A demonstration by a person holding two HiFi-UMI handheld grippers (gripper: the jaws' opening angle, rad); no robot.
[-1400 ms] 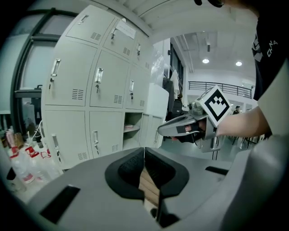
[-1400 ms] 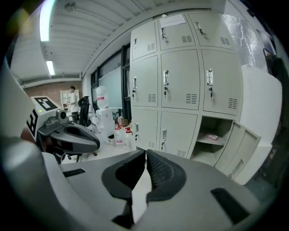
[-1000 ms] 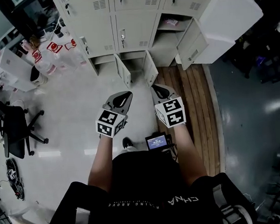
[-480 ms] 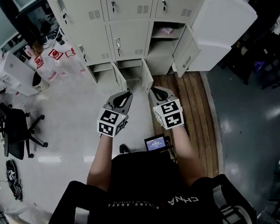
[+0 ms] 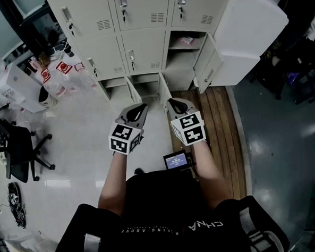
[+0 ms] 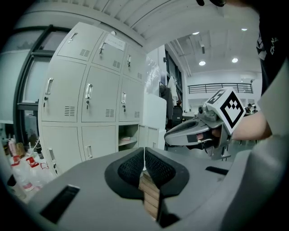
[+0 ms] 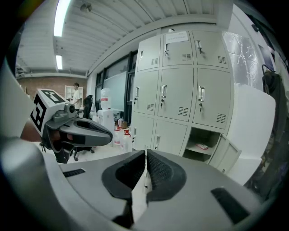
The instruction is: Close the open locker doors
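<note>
The left gripper (image 5: 141, 108) and right gripper (image 5: 172, 102) are held side by side, each with its jaws pressed together on nothing. Just ahead of their tips two low locker doors (image 5: 135, 90) (image 5: 164, 91) stand upright, swung out edge-on towards them. A third open door (image 5: 206, 62) juts out beyond, ahead-right of the right gripper.

The head view's top edge cuts off the upper lockers (image 5: 134, 7). A small thing (image 5: 186, 40) on the shelf (image 5: 178, 48) of the open compartment (image 5: 179, 69) is too small to tell. The print on the small screen (image 5: 176, 160) and on the paper sheet (image 7: 177, 37) cannot be read.
</note>
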